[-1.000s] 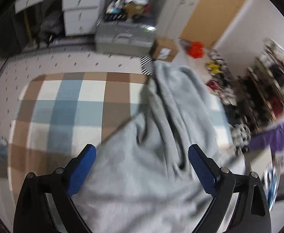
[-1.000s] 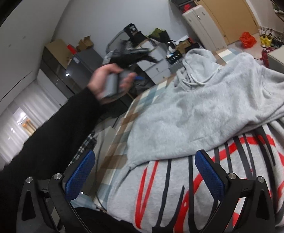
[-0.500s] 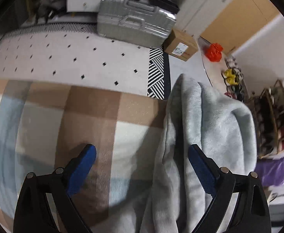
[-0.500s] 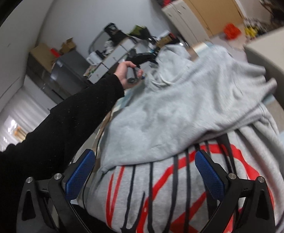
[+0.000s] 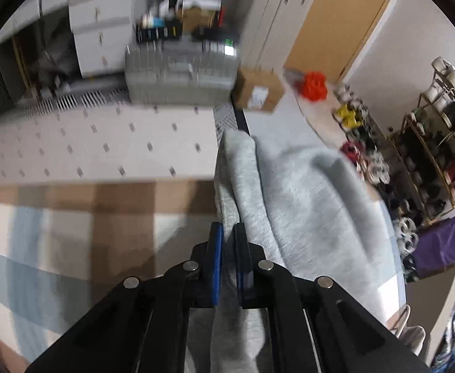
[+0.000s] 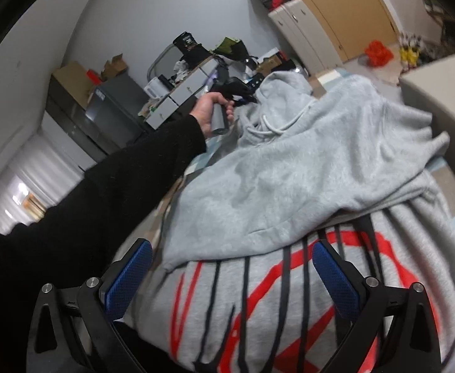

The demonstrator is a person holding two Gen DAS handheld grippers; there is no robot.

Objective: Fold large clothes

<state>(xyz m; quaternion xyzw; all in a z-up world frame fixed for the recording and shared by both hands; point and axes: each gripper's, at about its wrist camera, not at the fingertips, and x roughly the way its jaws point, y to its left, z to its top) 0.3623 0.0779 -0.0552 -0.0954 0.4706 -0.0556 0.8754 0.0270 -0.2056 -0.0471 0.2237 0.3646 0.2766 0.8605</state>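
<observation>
A large grey hoodie lies folded over on the checked bed cover, its red and black print showing near me. My left gripper is shut on the hoodie's hood edge at the far end of the bed; it also shows in the right wrist view, held in the person's hand. My right gripper is open and empty, hovering just above the printed part of the hoodie.
A silver suitcase, a cardboard box and white drawers stand on the floor beyond the bed. Shoe racks line the right wall. A table edge lies right of the hoodie.
My left gripper went from open above the hoodie to the hood edge and closed on it. My right gripper stayed open over the print.
</observation>
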